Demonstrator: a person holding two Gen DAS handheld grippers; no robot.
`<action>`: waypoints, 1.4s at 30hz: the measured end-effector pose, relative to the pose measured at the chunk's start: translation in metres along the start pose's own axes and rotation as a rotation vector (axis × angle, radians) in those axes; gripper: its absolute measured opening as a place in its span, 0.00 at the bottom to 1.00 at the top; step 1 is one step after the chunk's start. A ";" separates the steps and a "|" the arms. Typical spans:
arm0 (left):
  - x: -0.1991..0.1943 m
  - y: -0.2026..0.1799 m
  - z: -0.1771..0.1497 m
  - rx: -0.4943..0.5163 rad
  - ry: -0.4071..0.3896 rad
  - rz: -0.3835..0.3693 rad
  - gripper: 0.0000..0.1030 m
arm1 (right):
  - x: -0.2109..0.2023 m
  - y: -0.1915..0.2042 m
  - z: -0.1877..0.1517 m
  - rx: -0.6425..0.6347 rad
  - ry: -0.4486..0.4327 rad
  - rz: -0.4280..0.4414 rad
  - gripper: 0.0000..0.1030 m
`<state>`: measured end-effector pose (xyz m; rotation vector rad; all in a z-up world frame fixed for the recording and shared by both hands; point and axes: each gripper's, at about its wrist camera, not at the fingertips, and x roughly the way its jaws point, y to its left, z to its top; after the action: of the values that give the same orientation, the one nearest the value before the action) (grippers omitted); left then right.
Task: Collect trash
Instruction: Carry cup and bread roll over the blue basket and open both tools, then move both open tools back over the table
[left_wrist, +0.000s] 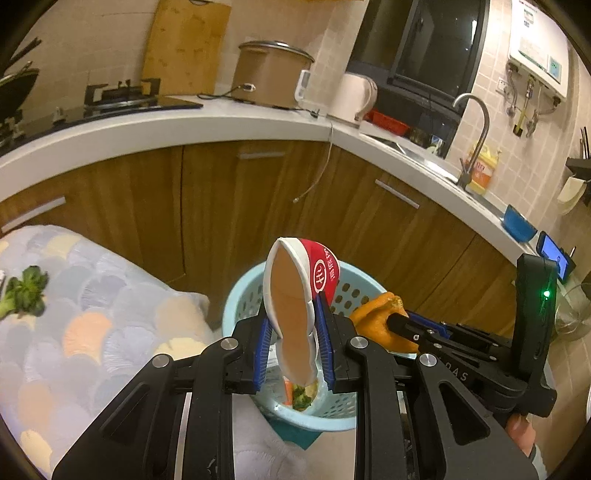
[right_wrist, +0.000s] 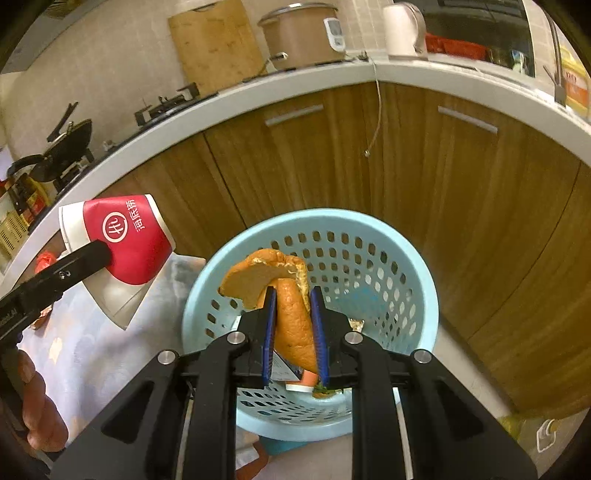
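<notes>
While the left gripper (left_wrist: 291, 325) pinches a flattened paper cup (left_wrist: 295, 295) above the basket (left_wrist: 236, 295) rim, the right gripper (right_wrist: 293, 310) beside it clamps orange peel (right_wrist: 280, 295) over the open mouth.

A home kitchen. A gas stove (left_wrist: 122, 96), rice cooker (left_wrist: 271, 74) and kettle (left_wrist: 352, 96) stand along the counter (left_wrist: 192, 123). A faucet (left_wrist: 474, 136) rises at its right end.
</notes>
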<state>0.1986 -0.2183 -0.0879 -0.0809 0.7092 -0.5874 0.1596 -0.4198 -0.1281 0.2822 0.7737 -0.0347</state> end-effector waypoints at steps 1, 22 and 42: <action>0.003 0.000 0.000 0.000 0.005 0.001 0.21 | 0.002 -0.001 0.000 0.001 0.008 -0.005 0.16; -0.030 0.027 -0.005 -0.054 -0.020 0.071 0.48 | 0.000 -0.004 -0.007 0.041 0.043 0.026 0.25; -0.149 0.127 -0.022 -0.263 -0.169 0.220 0.53 | -0.003 0.138 0.000 -0.170 0.026 0.196 0.45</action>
<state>0.1549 -0.0300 -0.0500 -0.2895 0.6181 -0.2713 0.1758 -0.2873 -0.0933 0.1957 0.7666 0.2193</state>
